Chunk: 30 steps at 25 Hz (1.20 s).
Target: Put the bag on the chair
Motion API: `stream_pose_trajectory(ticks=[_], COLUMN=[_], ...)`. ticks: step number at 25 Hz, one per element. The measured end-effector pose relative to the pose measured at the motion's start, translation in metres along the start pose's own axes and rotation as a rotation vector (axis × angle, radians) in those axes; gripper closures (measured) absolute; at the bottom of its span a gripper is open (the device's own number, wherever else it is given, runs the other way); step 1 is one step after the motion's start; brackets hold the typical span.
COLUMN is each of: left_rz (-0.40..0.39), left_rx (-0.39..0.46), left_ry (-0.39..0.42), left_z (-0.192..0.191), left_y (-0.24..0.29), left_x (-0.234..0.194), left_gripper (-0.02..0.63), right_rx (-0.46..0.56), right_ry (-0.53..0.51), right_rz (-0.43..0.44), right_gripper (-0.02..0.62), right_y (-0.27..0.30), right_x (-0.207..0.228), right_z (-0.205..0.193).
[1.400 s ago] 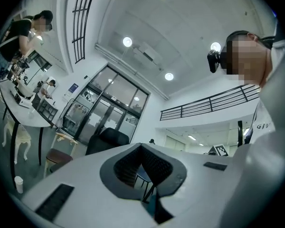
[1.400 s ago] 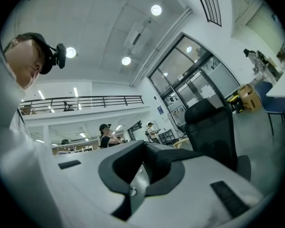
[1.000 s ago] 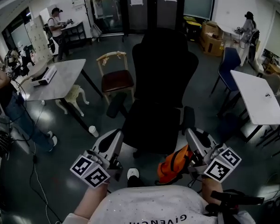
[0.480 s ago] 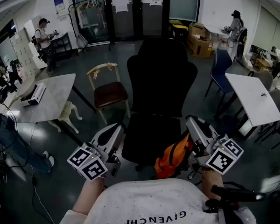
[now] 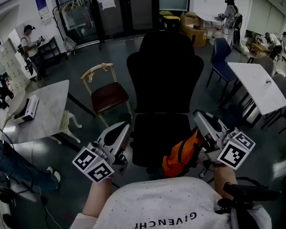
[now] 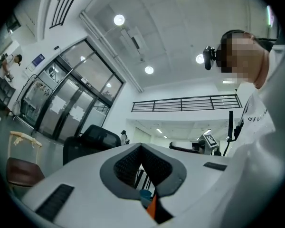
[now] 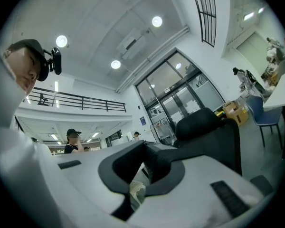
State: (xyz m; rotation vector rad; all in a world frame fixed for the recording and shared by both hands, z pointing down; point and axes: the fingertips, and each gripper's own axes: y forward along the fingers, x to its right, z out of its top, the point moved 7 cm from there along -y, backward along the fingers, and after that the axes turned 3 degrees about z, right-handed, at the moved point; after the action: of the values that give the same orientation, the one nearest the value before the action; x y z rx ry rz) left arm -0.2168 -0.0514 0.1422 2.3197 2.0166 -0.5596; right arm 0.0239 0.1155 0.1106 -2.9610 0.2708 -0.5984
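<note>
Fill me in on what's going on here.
A person stands facing a black chair with a gripper in each hand. The right gripper is shut, and an orange bag hangs at it, apparently held by a strap, just off the near right edge of the seat. The left gripper is also shut, with nothing seen in it, and is held off the seat's near left side. The bag is not yet on the chair.

Dark glossy floor [image 5: 133, 44], white tables [image 5: 257, 87], glass doors [image 5: 109, 8] (ceiling spotlights [image 6: 119, 19] lit).
</note>
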Motion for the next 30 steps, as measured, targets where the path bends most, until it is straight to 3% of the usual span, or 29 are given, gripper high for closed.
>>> stream_pose_trajectory(ticks=[5, 11, 16, 20, 26, 30], left_rz=[-0.047, 0.022, 0.06, 0.16, 0.182, 0.262], left_rx=[0.167, 0.079, 0.117, 0.056, 0.019, -0.021], left_ry=[0.042, 0.067, -0.021, -0.012, -0.033, -0.052], left_z=[0.01, -0.005, -0.008, -0.016, -0.031, -0.037], left_y=[-0.007, -0.01, -0.012, 0.002, 0.02, 0.036], left_x=[-0.005, -0.03, -0.056, -0.078, -0.083, -0.11], left_gripper=[0.607, 0.606, 0.606, 0.606, 0.606, 0.606], right_rx=[-0.04, -0.073, -0.102, -0.14, -0.182, -0.212], right_ry=[0.008, 0.008, 0.027, 0.036, 0.063, 0.083], right_rz=[-0.027, -0.032, -0.025, -0.003, 0.045, 0.077], right_gripper=[0.597, 0.597, 0.597, 0.597, 0.597, 0.597], right_y=[0.019, 0.042, 0.068, 0.093, 0.11, 0.146], right_x=[0.003, 0.015, 0.033, 0.052, 0.078, 0.111], right_z=[-0.007, -0.015, -0.024, -0.031, -0.04, -0.045])
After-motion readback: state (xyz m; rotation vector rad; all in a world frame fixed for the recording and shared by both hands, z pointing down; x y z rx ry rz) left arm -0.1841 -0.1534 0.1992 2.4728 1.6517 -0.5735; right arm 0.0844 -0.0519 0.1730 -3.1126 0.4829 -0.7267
